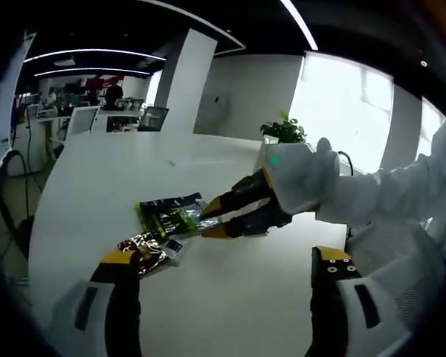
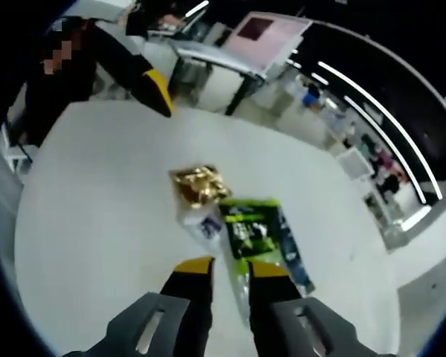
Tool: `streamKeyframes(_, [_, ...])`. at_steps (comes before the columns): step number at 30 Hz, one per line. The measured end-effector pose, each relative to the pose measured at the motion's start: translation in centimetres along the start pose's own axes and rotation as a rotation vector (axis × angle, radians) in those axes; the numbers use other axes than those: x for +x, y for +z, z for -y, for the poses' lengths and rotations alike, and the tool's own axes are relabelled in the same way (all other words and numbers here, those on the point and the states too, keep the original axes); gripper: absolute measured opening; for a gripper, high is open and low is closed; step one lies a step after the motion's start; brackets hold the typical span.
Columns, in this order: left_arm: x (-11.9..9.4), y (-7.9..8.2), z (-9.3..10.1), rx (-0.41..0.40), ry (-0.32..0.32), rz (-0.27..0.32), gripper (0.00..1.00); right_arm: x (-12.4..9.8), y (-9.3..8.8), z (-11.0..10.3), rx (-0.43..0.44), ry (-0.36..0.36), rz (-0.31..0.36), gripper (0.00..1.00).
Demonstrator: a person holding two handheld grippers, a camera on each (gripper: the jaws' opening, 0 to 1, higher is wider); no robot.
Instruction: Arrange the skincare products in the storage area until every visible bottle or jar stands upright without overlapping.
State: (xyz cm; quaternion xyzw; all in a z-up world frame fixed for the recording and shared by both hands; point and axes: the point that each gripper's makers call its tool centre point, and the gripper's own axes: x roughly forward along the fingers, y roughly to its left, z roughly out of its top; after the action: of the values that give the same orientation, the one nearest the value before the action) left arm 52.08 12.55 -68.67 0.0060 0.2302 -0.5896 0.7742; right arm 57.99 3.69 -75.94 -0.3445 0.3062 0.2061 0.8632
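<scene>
A: Skincare products, count was two flat packets on the white table [image 1: 97, 193], no bottle or jar that I could make out. One green packet [image 1: 172, 213], one gold foil packet [image 1: 143, 246].

B: Where did they sit?

A: Near the table's middle, touching. Gold packet's edge lay against the green one's corner, and a small white piece with dark print [image 1: 174, 249] sat between them. Both lay flat, none upright.

B: Grippers?

A: Two. Right gripper [image 1: 214, 220] came into the left gripper view from the right, a white-gloved hand [image 1: 303, 178] holding it. Its yellow-tipped jaws were nearly together on the green packet's clear edge. In the right gripper view the same right gripper [image 2: 227, 265] had that edge [image 2: 241, 279] running between its jaws, so clamped on it, as far as I could tell.

B: And the left?

A: Left gripper [image 1: 227, 260] had its jaws wide apart, nothing between them, low over the table just beside the gold packet. One of its yellow tips [image 2: 158, 88] also showed at the top of the right gripper view.

B: Anything else?

A: One potted plant [image 1: 284, 132] at the far table edge, one white pillar [image 1: 186, 82] behind, desks and chairs [image 1: 152, 117] further back. Green packet [image 2: 256, 230] and gold packet [image 2: 199, 184] counted the same in the right gripper view.
</scene>
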Motion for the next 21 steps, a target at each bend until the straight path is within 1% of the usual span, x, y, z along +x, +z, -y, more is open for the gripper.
streamKeyframes(5, [-0.2,-0.2,0.1,-0.011,0.005,0.004,0.91,1.2,-0.3,-0.2,-0.031,0.012,-0.019,0.05])
streamKeyframes(7, [-0.3,-0.3,0.0,-0.016,0.006,0.001,0.91,1.5,-0.6,-0.3,-0.029,0.023,-0.028,0.05])
streamKeyframes(9, [-0.4,-0.3,-0.2,-0.019,0.006,0.003,0.91,1.9,-0.7,-0.3,-0.024,0.019,-0.028,0.04])
streamKeyframes(10, [-0.4,-0.3,-0.3,-0.024,0.009,0.002,0.91,2.0,-0.8,-0.3,-0.026,0.02,-0.038,0.04])
streamKeyframes(16, [-0.6,-0.5,-0.7,-0.032,0.015,0.0,0.9,2.8,-0.9,-0.2,-0.047,0.016,-0.047,0.03])
streamKeyframes(18, [-0.7,-0.5,-0.8,-0.034,0.02,0.001,0.9,3.0,-1.0,-0.2,-0.041,0.025,-0.049,0.03])
streamKeyframes(21, [-0.8,-0.4,-0.8,-0.039,0.024,0.006,0.9,3.4,-1.1,0.1,-0.003,0.03,-0.041,0.02])
